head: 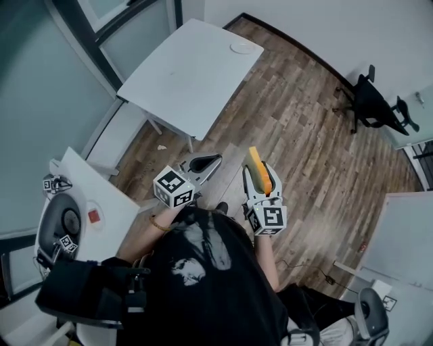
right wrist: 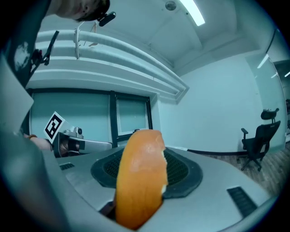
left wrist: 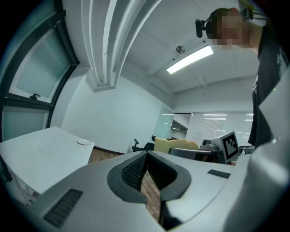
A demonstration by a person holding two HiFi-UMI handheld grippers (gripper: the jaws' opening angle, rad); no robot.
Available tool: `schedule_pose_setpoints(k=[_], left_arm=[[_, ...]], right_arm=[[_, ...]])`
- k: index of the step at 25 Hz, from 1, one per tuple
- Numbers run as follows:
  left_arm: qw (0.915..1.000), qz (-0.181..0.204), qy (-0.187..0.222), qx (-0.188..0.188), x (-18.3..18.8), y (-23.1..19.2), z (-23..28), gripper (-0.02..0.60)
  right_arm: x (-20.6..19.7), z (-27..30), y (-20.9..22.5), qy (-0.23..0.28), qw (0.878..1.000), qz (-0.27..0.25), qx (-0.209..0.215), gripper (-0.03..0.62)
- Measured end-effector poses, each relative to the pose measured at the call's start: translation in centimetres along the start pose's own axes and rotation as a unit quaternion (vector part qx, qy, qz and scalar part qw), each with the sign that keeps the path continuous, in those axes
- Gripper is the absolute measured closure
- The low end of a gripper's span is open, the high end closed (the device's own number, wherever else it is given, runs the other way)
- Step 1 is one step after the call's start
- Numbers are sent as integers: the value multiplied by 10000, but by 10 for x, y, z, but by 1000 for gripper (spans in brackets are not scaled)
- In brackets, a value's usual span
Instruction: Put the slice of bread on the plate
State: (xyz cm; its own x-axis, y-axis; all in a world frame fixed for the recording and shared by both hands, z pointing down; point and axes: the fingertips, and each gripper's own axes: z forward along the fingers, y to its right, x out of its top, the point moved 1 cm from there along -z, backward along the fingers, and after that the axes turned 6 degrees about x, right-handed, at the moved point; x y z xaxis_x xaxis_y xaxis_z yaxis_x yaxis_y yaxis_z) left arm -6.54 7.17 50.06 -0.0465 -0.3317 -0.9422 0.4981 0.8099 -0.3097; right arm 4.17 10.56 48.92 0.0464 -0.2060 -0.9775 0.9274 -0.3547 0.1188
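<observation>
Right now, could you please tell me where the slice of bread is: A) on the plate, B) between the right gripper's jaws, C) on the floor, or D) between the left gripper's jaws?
B: the slice of bread stands clamped in the right gripper, and the plate is bare.

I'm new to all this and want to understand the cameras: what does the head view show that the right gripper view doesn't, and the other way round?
Only the head view shows the plate, which lies on the far corner of the white table.

Only the right gripper view shows the ceiling light and the dark-framed window.

Both show the slice of bread clamped upright in the right gripper, the left gripper beside it with its jaws together and nothing in them, and the black office chair.
</observation>
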Motion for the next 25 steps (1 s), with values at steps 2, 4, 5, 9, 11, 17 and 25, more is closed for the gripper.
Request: schedule_pose_setpoints(k=[2,4,5,9,11,17,25], left_arm=[[10000,-41,4,-40,1,-7,0,576],[9999,-112,-16,-113,0,-13,2,577],[9997,-148,-38,-168,-1,-14,3,576],[9992,-75,-225,-309,-10,-18,17,577],[9991,-72,-285,-300,-13,-22,25,577],[9988,-242,-406,-95,-18,-48,79,576],[9993,39,-348,125,21,-78,215,577]], right_arm=[[-1,5,-1,51,9998,173,-2,381],[1,9,-4,54,9997,235,-36,381],[1,9,-5,65,9997,249,-45,381],[0,15,0,106,9993,351,25,381],[-6,23,7,50,9989,449,81,381],[-24,54,60,-237,9979,497,338,381],[2,99,179,-322,9965,469,618,381]])
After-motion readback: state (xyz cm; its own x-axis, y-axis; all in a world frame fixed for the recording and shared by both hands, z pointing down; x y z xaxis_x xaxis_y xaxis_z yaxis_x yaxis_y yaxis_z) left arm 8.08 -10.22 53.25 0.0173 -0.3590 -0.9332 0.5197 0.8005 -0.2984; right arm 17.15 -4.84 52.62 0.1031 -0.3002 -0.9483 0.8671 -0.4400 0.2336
